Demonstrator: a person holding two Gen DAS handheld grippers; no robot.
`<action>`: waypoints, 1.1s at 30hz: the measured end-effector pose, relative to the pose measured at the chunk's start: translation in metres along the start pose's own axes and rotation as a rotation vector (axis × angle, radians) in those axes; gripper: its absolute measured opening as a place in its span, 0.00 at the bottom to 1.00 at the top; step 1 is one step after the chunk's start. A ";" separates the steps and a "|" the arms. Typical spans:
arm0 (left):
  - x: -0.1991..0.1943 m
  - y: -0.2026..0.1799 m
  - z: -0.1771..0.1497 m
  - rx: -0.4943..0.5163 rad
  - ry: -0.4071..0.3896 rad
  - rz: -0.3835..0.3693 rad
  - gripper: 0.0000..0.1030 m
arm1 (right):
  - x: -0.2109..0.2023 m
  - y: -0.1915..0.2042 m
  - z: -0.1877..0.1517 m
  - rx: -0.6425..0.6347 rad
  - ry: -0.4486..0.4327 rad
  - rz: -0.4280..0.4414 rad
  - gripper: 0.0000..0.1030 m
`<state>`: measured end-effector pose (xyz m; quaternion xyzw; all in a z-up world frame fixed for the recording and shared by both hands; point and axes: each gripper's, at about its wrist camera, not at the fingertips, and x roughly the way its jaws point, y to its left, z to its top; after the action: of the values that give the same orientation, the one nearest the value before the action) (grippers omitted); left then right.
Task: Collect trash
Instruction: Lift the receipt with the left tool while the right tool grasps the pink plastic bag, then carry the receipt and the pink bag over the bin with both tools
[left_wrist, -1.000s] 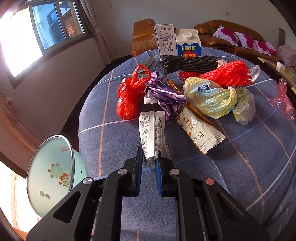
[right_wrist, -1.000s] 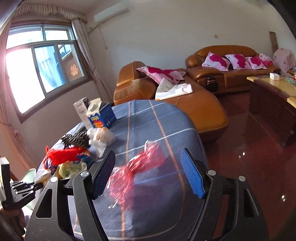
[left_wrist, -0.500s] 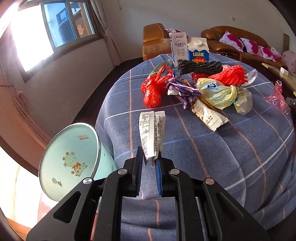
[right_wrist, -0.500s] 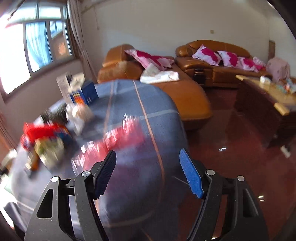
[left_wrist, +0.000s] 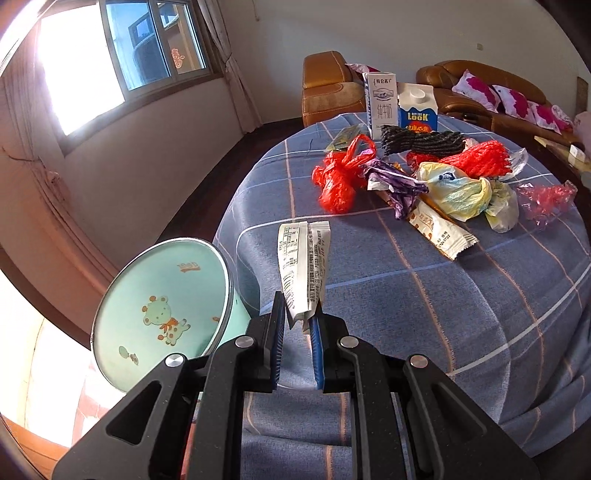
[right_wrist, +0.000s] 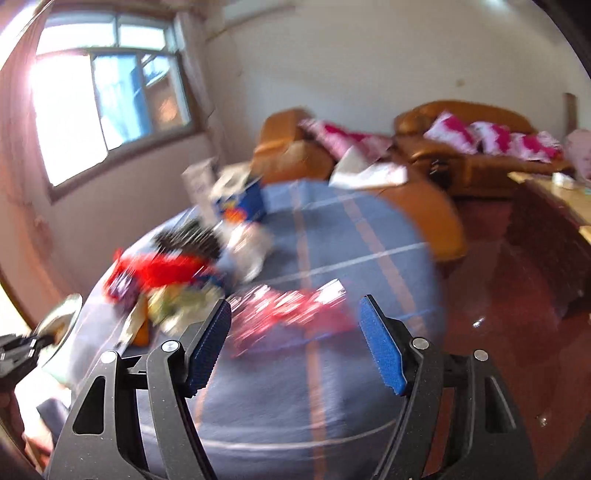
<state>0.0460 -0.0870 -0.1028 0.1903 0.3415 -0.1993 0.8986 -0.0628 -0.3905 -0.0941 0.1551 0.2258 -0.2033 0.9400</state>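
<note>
My left gripper (left_wrist: 297, 316) is shut on the lower end of a white printed wrapper (left_wrist: 303, 264), held up near the table's front edge. To its left stands a pale green bin (left_wrist: 159, 306) with a cartoon bear inside. A heap of trash lies further back on the blue checked tablecloth (left_wrist: 424, 310): a red plastic bag (left_wrist: 338, 177), a purple wrapper (left_wrist: 397, 182), a yellow bag (left_wrist: 458, 190), a beige snack packet (left_wrist: 439, 232) and red netting (left_wrist: 476, 158). In the blurred right wrist view my right gripper (right_wrist: 295, 332) stands open above a crumpled pink wrapper (right_wrist: 291, 314), apart from it.
Two milk cartons (left_wrist: 399, 105) and a black net roll (left_wrist: 421, 142) stand at the table's far side. Brown sofas (right_wrist: 461, 147) with pink cushions line the wall, and a wooden side table (right_wrist: 554, 206) is at the right. The left gripper (right_wrist: 18, 354) shows at the right wrist view's left edge.
My left gripper has drawn back from the trash heap with the white wrapper, and the green bin has come closer into view. My right gripper has swung sideways over the pink wrapper, blurring its view.
</note>
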 end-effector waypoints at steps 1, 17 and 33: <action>0.001 0.001 -0.001 -0.003 0.004 -0.002 0.13 | 0.005 -0.007 0.004 0.011 0.001 -0.017 0.63; -0.009 0.016 -0.002 -0.017 -0.007 0.020 0.13 | 0.032 -0.002 0.001 -0.050 0.074 0.067 0.20; -0.030 0.078 -0.005 -0.084 -0.038 0.172 0.13 | -0.006 0.094 0.038 -0.124 -0.074 0.297 0.20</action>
<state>0.0600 -0.0117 -0.0697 0.1770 0.3147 -0.1106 0.9259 -0.0111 -0.3215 -0.0398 0.1210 0.1775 -0.0534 0.9752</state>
